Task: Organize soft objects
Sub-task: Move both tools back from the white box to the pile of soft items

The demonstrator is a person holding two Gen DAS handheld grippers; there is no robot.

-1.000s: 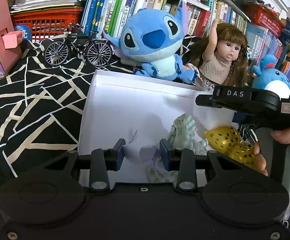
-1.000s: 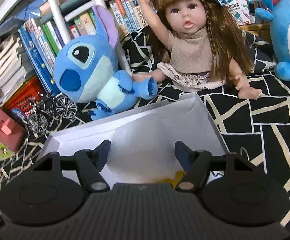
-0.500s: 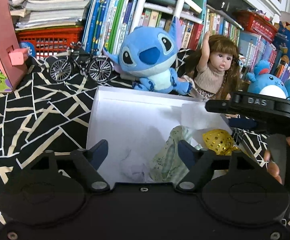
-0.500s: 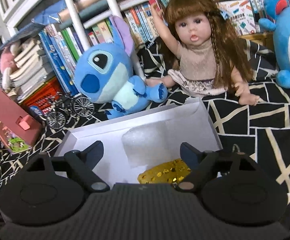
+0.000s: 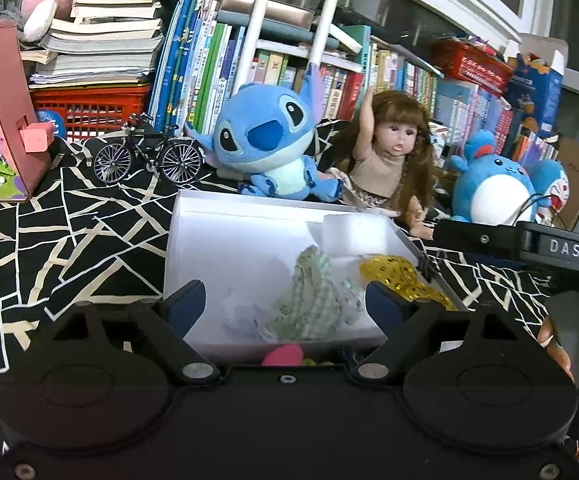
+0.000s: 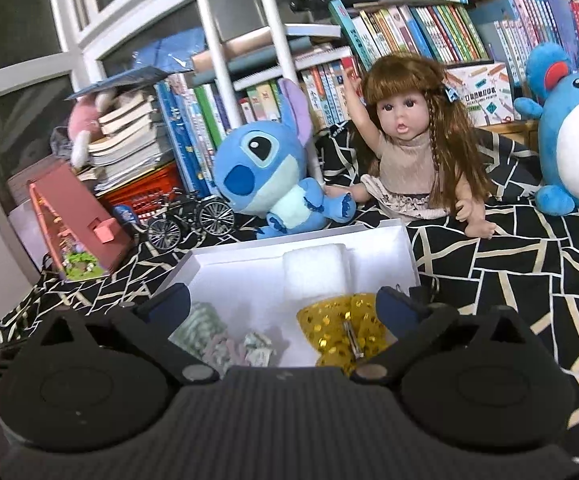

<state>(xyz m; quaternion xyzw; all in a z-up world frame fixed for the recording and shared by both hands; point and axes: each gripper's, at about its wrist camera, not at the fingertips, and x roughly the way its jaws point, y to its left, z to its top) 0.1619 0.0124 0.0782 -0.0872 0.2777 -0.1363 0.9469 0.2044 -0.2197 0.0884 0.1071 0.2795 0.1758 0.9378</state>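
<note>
we find both tongs, left (image 5: pixel 285 304) and right (image 6: pixel 283 306), opening and empty above the white box (image 6: pixel 369 236); green cloth (image 5: pixel 313 304) and gold bow (image 6: pixel 339 328) lie inside.

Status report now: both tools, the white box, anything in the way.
Left tool and right tool opening, nothing between the jaws. Gold sequin bow and green checked cloth lie in the white box. Nothing in the way.
</note>
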